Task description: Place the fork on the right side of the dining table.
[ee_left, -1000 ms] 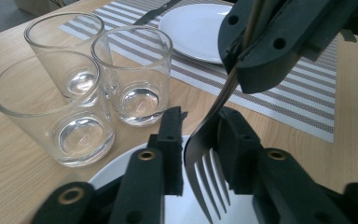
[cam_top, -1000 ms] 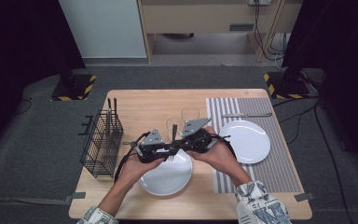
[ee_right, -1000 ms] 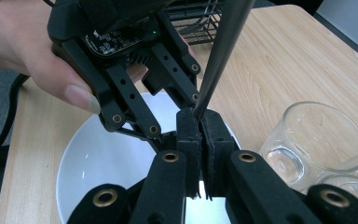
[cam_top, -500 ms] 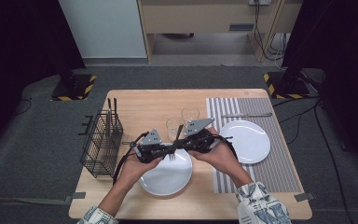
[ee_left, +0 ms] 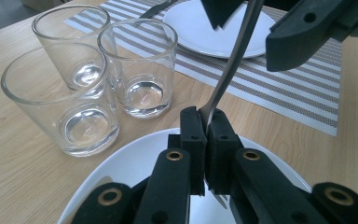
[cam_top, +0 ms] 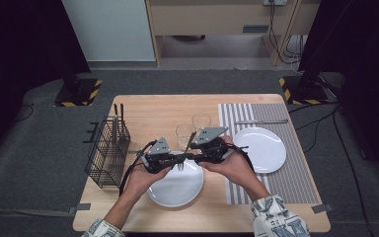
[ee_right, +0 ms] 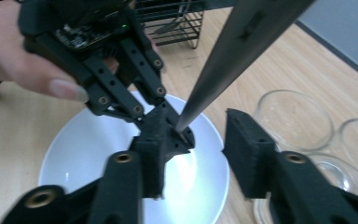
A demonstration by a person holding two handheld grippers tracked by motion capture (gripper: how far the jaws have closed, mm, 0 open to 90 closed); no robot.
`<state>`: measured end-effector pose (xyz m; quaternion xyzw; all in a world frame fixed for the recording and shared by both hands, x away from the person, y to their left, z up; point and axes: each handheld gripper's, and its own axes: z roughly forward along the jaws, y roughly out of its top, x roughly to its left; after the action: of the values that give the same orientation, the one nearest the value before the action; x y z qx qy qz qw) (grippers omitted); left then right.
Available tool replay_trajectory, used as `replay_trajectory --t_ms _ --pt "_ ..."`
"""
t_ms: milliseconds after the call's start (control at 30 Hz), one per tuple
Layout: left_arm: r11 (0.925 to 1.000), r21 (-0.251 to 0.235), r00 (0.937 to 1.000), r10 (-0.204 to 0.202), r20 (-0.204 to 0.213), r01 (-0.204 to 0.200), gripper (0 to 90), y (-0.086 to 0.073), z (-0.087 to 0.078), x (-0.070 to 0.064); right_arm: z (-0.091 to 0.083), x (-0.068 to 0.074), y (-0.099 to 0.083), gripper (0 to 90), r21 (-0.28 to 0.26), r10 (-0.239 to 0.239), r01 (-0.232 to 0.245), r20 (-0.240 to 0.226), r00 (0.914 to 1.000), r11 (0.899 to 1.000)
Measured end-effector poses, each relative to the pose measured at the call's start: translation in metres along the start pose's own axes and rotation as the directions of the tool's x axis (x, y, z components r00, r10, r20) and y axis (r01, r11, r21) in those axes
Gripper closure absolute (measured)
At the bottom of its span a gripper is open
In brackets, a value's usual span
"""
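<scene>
Over the near white round plate (cam_top: 175,183), the left gripper (ee_left: 206,122) is clenched on a slim silver metal fork (ee_left: 235,51), its two black jaws pressed together around the neck of the fork so that the handle slants up and away from them. In the high view the left gripper (cam_top: 173,159) and the right gripper (cam_top: 196,155) meet nose to nose above that plate, the fork (cam_top: 187,148) passing between them. The right gripper (ee_right: 193,140) stands released, its jaws spread on either side of the fork (ee_right: 233,51), not touching it. The plate holds nothing that I can see beneath the tools. Just beyond it stand three clear, empty drinking glasses (ee_left: 142,60), close together on the bare wood. At the left edge of the wooden table (cam_top: 158,111), a black wire cutlery basket (cam_top: 107,150) holds a few upright pieces of cutlery (cam_top: 118,121). To the right, a grey striped placemat (cam_top: 296,173) bears a second white plate (cam_top: 262,148), bare, and a table knife (cam_top: 260,121) beyond it.
</scene>
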<state>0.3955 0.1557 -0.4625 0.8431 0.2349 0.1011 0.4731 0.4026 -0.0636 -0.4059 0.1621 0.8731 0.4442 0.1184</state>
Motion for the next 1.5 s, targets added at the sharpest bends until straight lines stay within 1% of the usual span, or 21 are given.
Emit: replay_trajectory --t_ms 100,200,233,267,367,567,700,767,800,900,967,1067,1167,1267,1500 --pt "0.9999 0.011 1.0 0.006 0.002 -0.006 87.2 -0.002 0.0 0.0 0.0 0.001 0.001 49.3 -0.006 0.003 -0.003 0.024 0.9997 1.0" --pt "0.9998 0.016 1.0 0.009 0.004 -0.009 87.2 -0.002 0.001 0.0 0.0 0.001 0.003 43.9 -0.014 0.011 -0.011 0.038 0.9992 1.0" --pt "0.9998 0.019 0.9999 0.012 0.003 -0.012 87.2 -0.002 0.001 0.0 -0.001 0.001 0.004 41.4 -0.018 0.011 -0.01 0.049 0.9987 1.0" --pt "0.9997 0.019 0.9999 0.012 0.003 -0.012 87.2 -0.002 0.001 0.0 0.0 0.0 0.004 36.8 -0.018 0.02 -0.019 0.065 0.9977 1.0" --pt "0.9997 0.02 0.9999 0.013 0.003 -0.013 87.2 -0.003 0.001 0.0 -0.001 -0.001 0.006 33.5 -0.02 0.026 -0.025 0.086 0.9959 0.999" --pt "0.9996 0.026 0.9999 0.01 -0.001 -0.01 87.2 -0.004 0.001 0.001 -0.003 -0.002 0.01 27.5 -0.037 0.048 -0.044 0.108 0.993 0.998" --pt "0.9993 0.035 0.9999 0.013 -0.003 -0.013 87.2 -0.005 0.003 0.001 -0.004 -0.003 0.013 25.5 -0.046 0.057 -0.051 0.117 0.9915 0.998" --pt "0.9991 0.039 0.9999 0.016 -0.001 -0.016 87.2 -0.005 0.003 0.001 -0.005 -0.004 0.015 24.5 -0.055 0.061 -0.053 0.144 0.9877 0.997" --pt "0.9991 0.04 0.9998 0.018 0.0 -0.018 87.2 -0.006 0.004 0.001 -0.005 -0.004 0.016 24.5 -0.064 0.07 -0.061 0.149 0.9864 0.996" --pt "0.999 0.04 0.9998 0.018 0.0 -0.018 87.2 -0.006 0.004 0.0 -0.006 -0.005 0.018 24.4 -0.074 0.076 -0.064 0.171 0.9824 0.995" --pt "0.9987 0.045 0.9998 0.021 0.0 -0.021 87.2 -0.006 0.004 0.0 -0.007 -0.006 0.02 24.5 -0.087 0.083 -0.069 0.168 0.9823 0.994" --pt "0.9987 0.047 0.9998 0.02 0.0 -0.02 87.2 -0.007 0.004 0.001 -0.007 -0.005 0.021 24.8 -0.088 0.081 -0.067 0.168 0.9824 0.994" --pt "0.9987 0.047 0.9998 0.02 0.0 -0.02 87.3 -0.007 0.003 0.001 -0.008 -0.007 0.02 25.0 -0.08 0.086 -0.072 0.189 0.9781 0.994" --pt "0.9987 0.048 0.9998 0.018 0.001 -0.018 87.6 -0.008 0.003 0.001 -0.008 -0.011 0.017 25.2 -0.08 0.099 -0.084 0.197 0.9754 0.993" --pt "0.9985 0.052 0.9998 0.018 0.002 -0.018 87.9 -0.008 0.003 0.001 -0.009 -0.014 0.011 25.2 -0.081 0.116 -0.101 0.2 0.9729 0.992"
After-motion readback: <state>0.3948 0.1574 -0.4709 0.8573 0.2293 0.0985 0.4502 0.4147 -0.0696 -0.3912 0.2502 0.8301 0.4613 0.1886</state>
